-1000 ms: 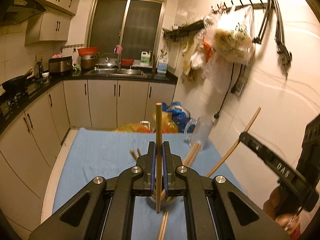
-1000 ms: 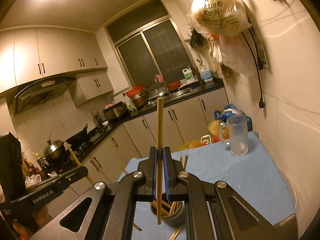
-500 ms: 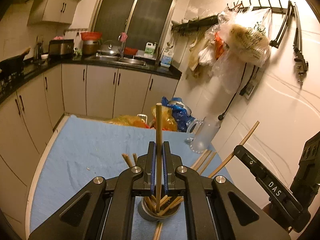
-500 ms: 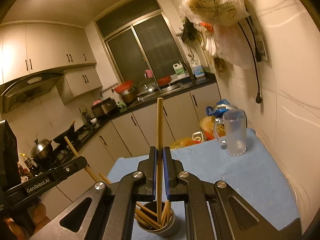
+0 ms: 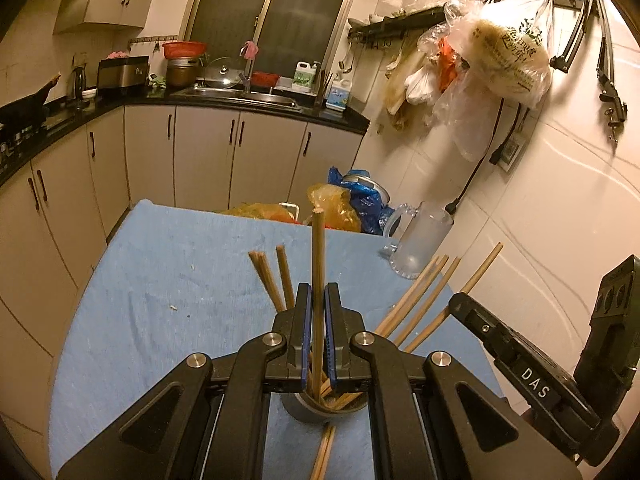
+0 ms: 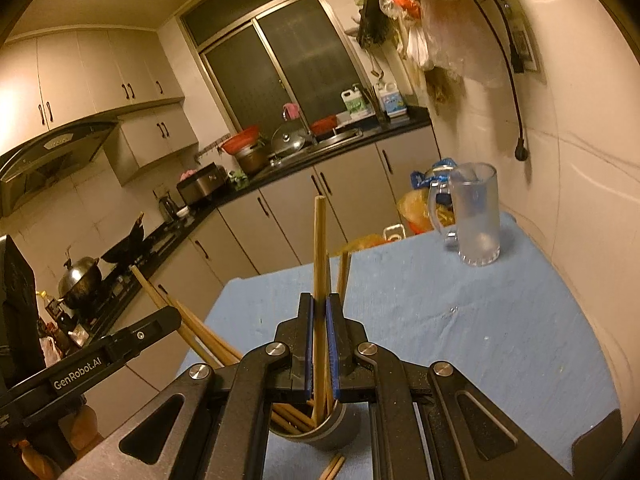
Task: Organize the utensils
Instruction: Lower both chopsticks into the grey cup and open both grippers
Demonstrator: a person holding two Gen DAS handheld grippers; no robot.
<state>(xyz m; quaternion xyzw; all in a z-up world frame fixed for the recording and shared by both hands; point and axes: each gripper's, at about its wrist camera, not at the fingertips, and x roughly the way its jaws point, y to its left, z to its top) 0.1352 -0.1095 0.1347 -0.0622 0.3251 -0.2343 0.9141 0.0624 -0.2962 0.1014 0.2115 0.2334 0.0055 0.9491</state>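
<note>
Over the grey cup (image 5: 316,410), one chopstick (image 5: 318,280) is pinched upright by the left gripper (image 5: 316,336) and another (image 6: 319,280) by the right gripper (image 6: 319,344). The cup (already crowded) could be tipped if a stick is pushed down crooked.

Matt blue cloth (image 5: 168,280) over the table, faintly creased and speckled. Pale, smooth wooden chopsticks (image 5: 317,264), unvarnished in look. Dull grey holder cup (image 5: 308,410), material not determinable. Frosted translucent mug (image 6: 478,216), glass or plastic. Matt black plastic gripper bodies with bright metal rivets (image 5: 273,338) and blue pads (image 6: 308,344). Glossy white wall tiles (image 5: 560,200); crinkled thin plastic bags (image 5: 508,52).
</note>
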